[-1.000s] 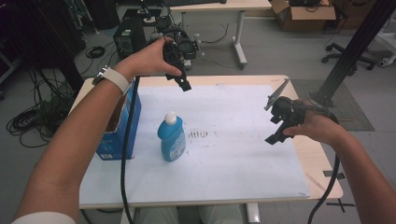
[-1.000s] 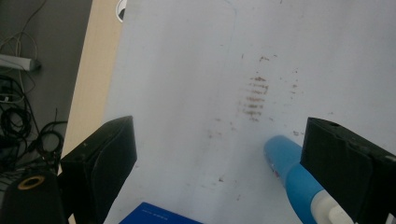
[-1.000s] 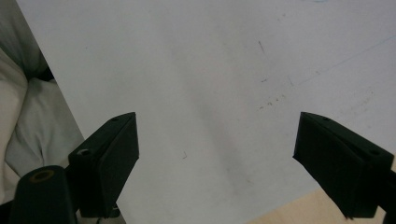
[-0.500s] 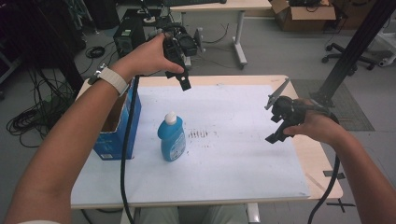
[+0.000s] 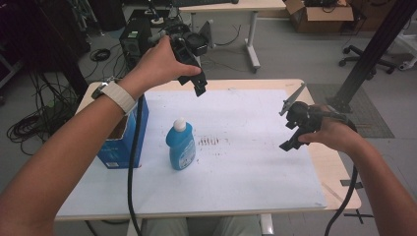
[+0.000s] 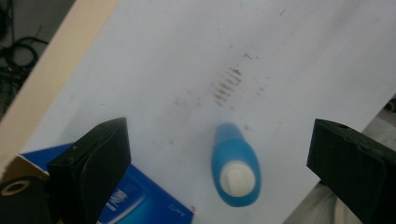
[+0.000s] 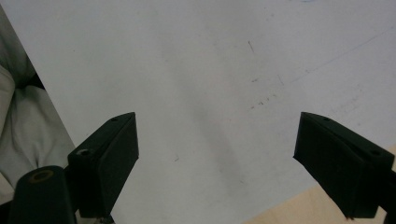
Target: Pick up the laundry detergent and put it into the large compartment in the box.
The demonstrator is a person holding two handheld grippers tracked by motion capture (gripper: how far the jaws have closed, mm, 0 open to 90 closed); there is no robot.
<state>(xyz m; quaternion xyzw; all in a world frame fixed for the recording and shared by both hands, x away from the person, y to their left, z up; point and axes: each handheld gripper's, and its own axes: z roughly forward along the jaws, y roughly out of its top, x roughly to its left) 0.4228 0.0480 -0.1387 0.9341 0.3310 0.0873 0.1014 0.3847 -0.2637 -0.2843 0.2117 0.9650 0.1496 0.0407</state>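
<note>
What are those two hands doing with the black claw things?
A person holds a gripper in each hand above a table. The left gripper hangs high over the blue bottle, which stands upright beside a blue box. Its jaws have just been opening, with nothing between them. The right gripper hovers open and empty at the right.

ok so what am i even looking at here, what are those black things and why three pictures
A person sits at a table holding a handheld claw in each hand. The high view looks down on it: the left claw is raised over the table's far side, the right claw hovers at the right. The other two pictures come from cameras riding on the claws; the black blocks are their jaws. Both claws are open and hold nothing; the left one's jaws have just been opening. On the white sheet stands a blue bottle with a white cap, beside an open blue box.
</note>
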